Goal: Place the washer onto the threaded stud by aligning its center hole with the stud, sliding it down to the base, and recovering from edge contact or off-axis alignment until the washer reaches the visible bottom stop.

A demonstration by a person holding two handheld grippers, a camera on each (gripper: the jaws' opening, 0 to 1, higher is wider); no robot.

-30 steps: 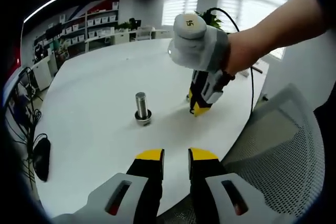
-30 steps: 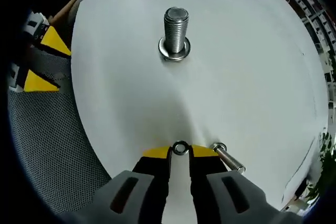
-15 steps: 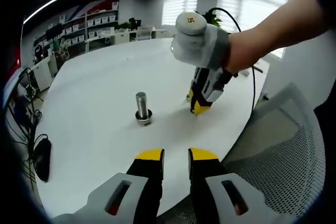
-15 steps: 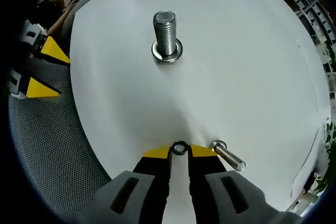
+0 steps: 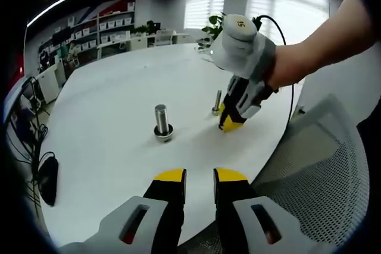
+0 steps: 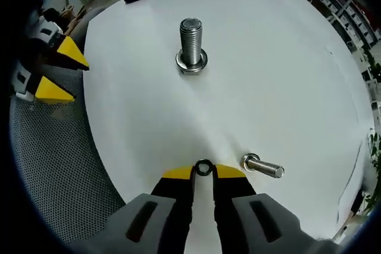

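A threaded steel stud [image 5: 161, 118] stands upright on the white table [image 5: 113, 99], with a washer or nut around its base [image 6: 191, 61]. In the right gripper view the stud [image 6: 191, 40] is far ahead of my right gripper [image 6: 204, 171], which is shut on a small washer [image 6: 204, 168] held at the yellow tips, low over the table near its edge. In the left gripper view a gloved hand holds that right gripper [image 5: 231, 124], pointing down to the right of the stud. My left gripper [image 5: 199, 176] hovers at the near table edge, open and empty.
A small bolt [image 6: 262, 166] lies on the table just right of the right gripper's tips. A dark mouse [image 5: 46, 179] sits at the table's left edge. A mesh chair [image 5: 309, 165] is beside the table. My left gripper [image 6: 66, 74] shows at the left over the chair.
The right gripper has shifted a little to the right and away from the stud, still holding the washer; the small bolt beside it has come into sight. The left gripper has stayed put.
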